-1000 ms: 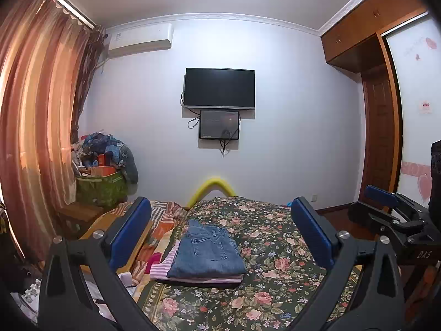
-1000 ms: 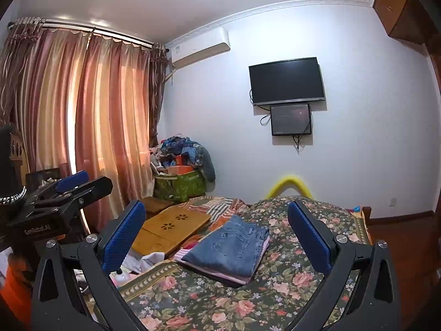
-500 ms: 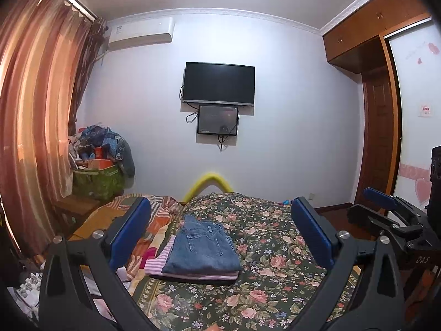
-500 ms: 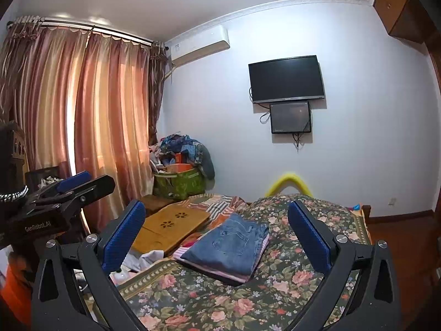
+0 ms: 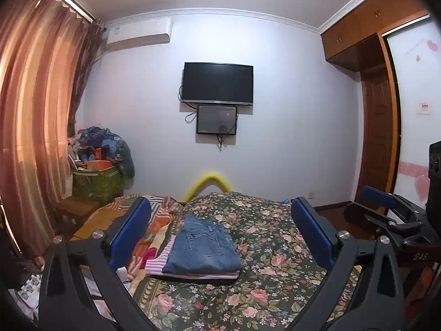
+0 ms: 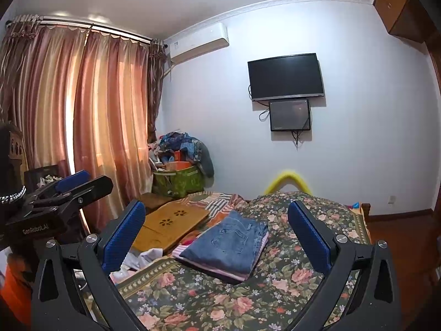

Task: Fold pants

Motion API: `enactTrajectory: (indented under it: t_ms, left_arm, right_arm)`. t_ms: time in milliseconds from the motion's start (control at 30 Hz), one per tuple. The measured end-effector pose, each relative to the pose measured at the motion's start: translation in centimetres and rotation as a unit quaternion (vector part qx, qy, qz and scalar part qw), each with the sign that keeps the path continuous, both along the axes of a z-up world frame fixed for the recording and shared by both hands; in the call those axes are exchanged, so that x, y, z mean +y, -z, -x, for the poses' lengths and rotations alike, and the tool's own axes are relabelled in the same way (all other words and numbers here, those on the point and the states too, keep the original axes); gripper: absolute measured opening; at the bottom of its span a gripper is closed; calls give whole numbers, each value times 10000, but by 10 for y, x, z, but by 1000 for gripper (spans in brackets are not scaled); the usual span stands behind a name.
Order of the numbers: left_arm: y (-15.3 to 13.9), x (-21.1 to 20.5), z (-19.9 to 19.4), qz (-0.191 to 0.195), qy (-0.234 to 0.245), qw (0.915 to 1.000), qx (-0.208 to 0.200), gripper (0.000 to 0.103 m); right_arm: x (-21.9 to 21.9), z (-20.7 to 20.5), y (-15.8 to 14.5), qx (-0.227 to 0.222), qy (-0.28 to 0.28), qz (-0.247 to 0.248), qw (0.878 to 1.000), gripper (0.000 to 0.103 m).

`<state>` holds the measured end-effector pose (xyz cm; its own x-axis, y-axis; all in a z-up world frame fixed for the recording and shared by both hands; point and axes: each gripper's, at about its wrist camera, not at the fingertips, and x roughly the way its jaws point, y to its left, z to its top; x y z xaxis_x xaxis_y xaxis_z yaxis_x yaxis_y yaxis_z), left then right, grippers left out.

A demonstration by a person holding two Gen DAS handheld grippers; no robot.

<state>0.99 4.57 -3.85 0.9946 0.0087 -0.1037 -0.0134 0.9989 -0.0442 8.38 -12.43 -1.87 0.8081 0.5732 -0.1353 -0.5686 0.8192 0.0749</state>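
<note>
Denim is lying folded on the flowered bedspread (image 5: pixel 275 248): you are looking at one pair of jeans (image 5: pixel 205 245), stacked on one striped pink garment (image 5: pixel 158 260). Left of the jeans, one wooden lap tray (image 6: pixel 171 224) is resting on the bed, and one green basket (image 5: pixel 96 183) of clothes is standing beyond it by the curtain (image 5: pixel 30 127). You are holding your left gripper (image 5: pixel 220 231) above the jeans, fingers spread apart and gripping nothing. Your right gripper (image 6: pixel 217 230) is hovering likewise, its two blue pads wide apart and touching nothing. Beyond the jeans, two dark screens are hanging on the wall: one television (image 5: pixel 217 85) and one smaller panel (image 5: pixel 217 120).
</note>
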Motion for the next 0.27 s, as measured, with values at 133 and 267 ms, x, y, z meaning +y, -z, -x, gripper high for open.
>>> enactTrajectory:
  t_ms: [133, 267]
  left_arm:
    - [0, 1, 1, 37, 16, 10000, -16, 103]
    - [0, 1, 0, 53, 26, 10000, 13, 103]
  right_arm:
    - [0, 0, 0, 8, -4, -2, 10000, 103]
    - [0, 0, 0, 4, -2, 2, 10000, 103]
